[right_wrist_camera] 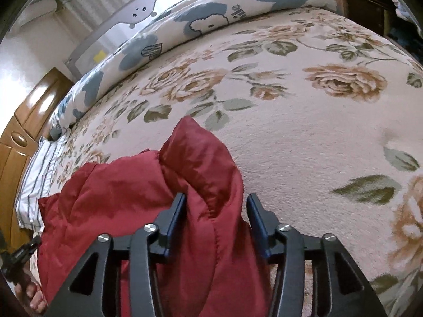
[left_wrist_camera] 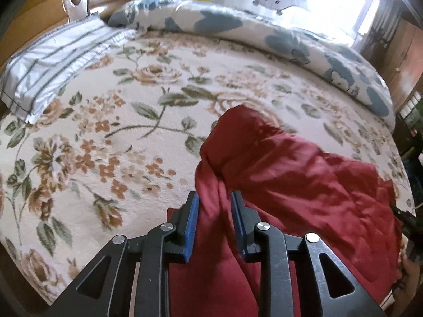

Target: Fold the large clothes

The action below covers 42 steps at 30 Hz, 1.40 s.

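Note:
A red padded garment (left_wrist_camera: pixel 290 174) lies bunched on the floral bedspread (left_wrist_camera: pixel 111 142). My left gripper (left_wrist_camera: pixel 214 198) is shut on a fold of its left edge; the cloth fills the gap between the blue pads. In the right wrist view the same red garment (right_wrist_camera: pixel 148 192) spreads to the left. My right gripper (right_wrist_camera: pixel 215 200) is shut on its right edge, with thick padded cloth bunched between the fingers and spilling over them. The garment's lower part is hidden under both grippers.
A striped pillow (left_wrist_camera: pixel 53 60) lies at the far left by the wooden headboard (left_wrist_camera: pixel 39 5). A rolled blue-and-white quilt (left_wrist_camera: pixel 277 39) runs along the far side, also in the right wrist view (right_wrist_camera: pixel 211 15). A dark cabinet (left_wrist_camera: pixel 407 60) stands at right.

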Each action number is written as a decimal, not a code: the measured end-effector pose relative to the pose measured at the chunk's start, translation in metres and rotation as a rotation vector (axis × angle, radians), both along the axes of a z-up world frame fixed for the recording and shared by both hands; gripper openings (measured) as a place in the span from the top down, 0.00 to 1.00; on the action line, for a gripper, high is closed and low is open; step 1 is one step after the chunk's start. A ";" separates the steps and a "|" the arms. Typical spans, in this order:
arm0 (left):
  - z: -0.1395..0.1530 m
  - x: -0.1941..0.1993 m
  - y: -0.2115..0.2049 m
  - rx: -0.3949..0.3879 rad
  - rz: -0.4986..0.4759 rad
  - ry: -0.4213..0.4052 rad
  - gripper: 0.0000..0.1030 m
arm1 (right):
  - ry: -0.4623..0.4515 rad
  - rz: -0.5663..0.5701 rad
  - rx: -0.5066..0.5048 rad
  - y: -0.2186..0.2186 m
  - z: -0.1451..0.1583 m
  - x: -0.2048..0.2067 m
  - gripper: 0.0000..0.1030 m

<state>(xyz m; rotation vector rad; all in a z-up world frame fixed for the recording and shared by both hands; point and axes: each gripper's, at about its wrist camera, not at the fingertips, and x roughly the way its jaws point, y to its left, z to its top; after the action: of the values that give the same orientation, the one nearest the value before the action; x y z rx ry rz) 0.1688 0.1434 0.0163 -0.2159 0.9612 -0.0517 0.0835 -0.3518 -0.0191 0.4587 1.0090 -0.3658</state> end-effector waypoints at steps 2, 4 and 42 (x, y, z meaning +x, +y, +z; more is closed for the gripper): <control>0.007 -0.011 -0.003 0.005 -0.023 -0.021 0.76 | -0.023 0.003 -0.017 0.004 0.009 -0.004 0.50; 0.011 -0.021 -0.009 0.019 -0.050 -0.028 0.76 | -0.044 0.012 -0.035 0.009 0.018 -0.008 0.49; 0.031 -0.170 -0.070 0.051 -0.299 -0.055 0.44 | -0.029 0.369 -0.140 0.174 0.044 -0.126 0.33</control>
<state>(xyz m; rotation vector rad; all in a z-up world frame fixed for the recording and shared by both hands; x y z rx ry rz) -0.0014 0.0739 0.0476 -0.0219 0.9327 -0.3055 -0.0427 -0.1774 0.0247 0.1449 1.0087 -0.0967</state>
